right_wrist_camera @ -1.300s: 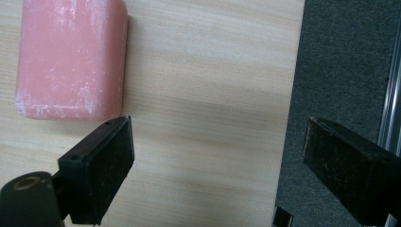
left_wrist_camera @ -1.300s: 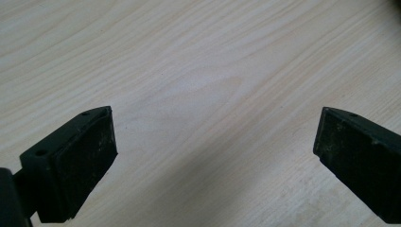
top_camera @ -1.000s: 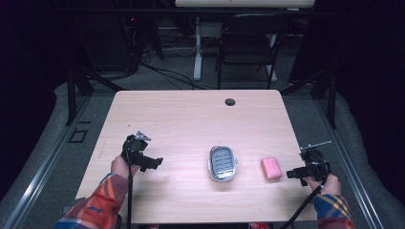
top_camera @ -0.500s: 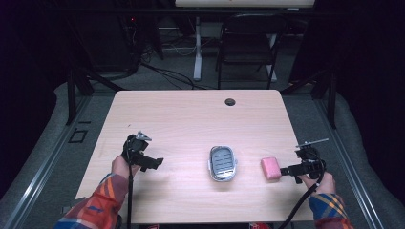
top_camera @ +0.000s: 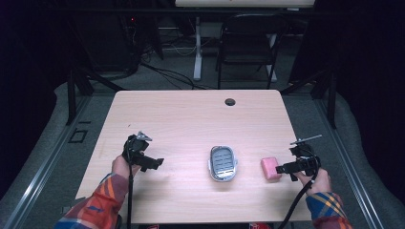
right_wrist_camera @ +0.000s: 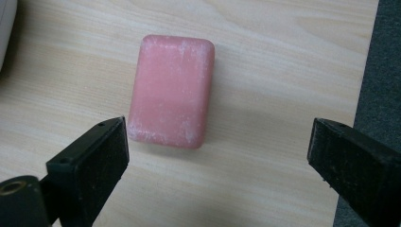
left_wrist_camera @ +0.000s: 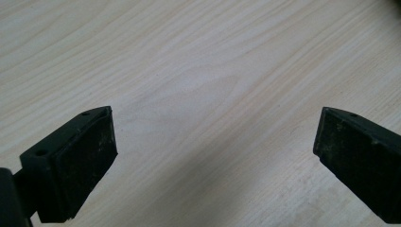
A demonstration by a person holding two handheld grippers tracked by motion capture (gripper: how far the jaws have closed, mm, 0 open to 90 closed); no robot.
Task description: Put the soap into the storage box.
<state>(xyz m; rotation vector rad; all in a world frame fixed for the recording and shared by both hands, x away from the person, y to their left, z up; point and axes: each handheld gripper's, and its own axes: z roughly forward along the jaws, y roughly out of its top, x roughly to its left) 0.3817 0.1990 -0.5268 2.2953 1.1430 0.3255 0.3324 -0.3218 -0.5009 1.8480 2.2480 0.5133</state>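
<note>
The right gripper (right_wrist_camera: 217, 156) is hovering with its jaws spread wide, having just been opening, gripping nothing; its own view is showing the pink soap bar (right_wrist_camera: 172, 91) lying flat just ahead of the pads, white scuffs plain. The high view is adding the grey soap dish (top_camera: 223, 163) beside the bar, and the left gripper (top_camera: 152, 161) resting wide open over bare table (top_camera: 191, 114). Since a second ago, the right gripper has been nearing the bar.
</note>
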